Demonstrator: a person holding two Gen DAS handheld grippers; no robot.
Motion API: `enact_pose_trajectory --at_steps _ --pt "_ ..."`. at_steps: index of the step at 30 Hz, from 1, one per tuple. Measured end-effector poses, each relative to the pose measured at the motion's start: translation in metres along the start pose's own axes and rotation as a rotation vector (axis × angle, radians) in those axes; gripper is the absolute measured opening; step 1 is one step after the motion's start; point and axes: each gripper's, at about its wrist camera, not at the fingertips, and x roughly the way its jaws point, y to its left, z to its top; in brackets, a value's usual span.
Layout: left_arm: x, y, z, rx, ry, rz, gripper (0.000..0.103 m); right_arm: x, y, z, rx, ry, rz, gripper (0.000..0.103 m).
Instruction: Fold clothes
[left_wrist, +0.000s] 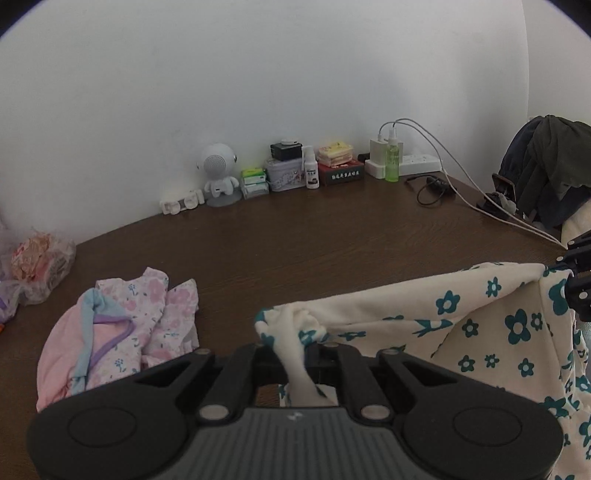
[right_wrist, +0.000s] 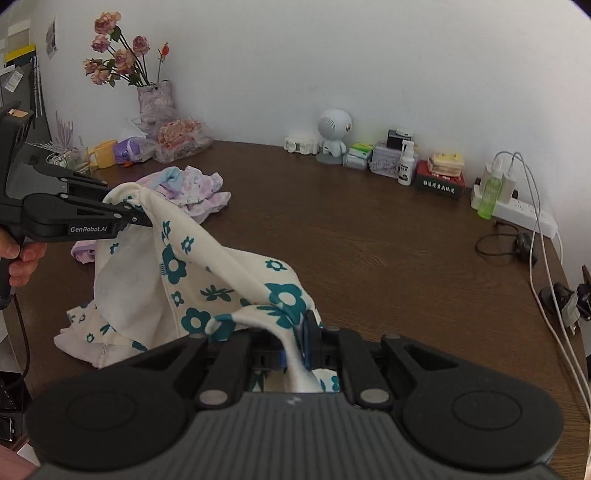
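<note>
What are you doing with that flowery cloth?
A person is folding clothes, holding tongs in each hand. The left tongs and the right tongs are each shut on a bunched bit of the cream cloth with teal flowers, so it hangs stretched between them above the brown table. A crumpled pink floral garment lies on the table nearby, not folded yet.
</note>
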Motion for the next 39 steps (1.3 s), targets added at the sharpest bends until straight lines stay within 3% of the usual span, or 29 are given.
enact_pose_trajectory --at_steps 3,5,6,8,11,14,16,20,24,26,31,39 --pt "0.022 0.004 -0.01 -0.007 0.017 0.001 0.004 0.019 -0.015 -0.014 0.051 0.038 0.027 0.022" --pt "0.019 0.007 -0.013 -0.015 0.001 0.0 0.004 0.021 -0.02 -0.018 0.059 0.048 0.057 0.041" --pt "0.017 0.008 -0.013 -0.016 -0.011 0.002 0.004 0.017 -0.022 -0.02 0.061 0.046 0.078 0.044" --pt "0.012 0.008 -0.012 -0.014 -0.048 0.008 0.004 0.006 -0.029 -0.019 0.079 0.024 0.132 0.056" --pt "-0.003 0.006 -0.008 -0.003 -0.106 0.017 0.004 -0.016 -0.048 -0.013 0.149 -0.053 0.232 0.065" --pt "-0.018 0.003 -0.003 0.013 -0.144 0.019 0.004 -0.03 -0.059 0.001 0.176 -0.124 0.292 0.066" --pt "-0.026 -0.002 0.0 0.031 -0.157 0.017 0.004 -0.028 -0.05 0.016 0.128 -0.125 0.303 0.066" --pt "-0.035 -0.011 0.004 0.052 -0.169 0.022 0.004 0.003 -0.009 0.043 -0.06 -0.017 0.261 0.065" --pt "-0.044 -0.015 0.005 0.07 -0.186 0.037 0.004 0.043 0.011 0.057 -0.13 0.073 0.16 0.062" --pt "-0.05 -0.012 0.003 0.079 -0.192 0.045 0.004 0.056 0.003 0.058 -0.113 0.112 0.133 0.057" --pt "-0.071 -0.002 -0.002 0.094 -0.233 0.036 0.004 0.071 -0.036 0.05 -0.037 0.189 0.13 0.058" --pt "-0.075 -0.004 -0.007 0.134 -0.24 0.042 0.004 0.076 -0.091 0.005 0.214 0.201 0.209 0.057"
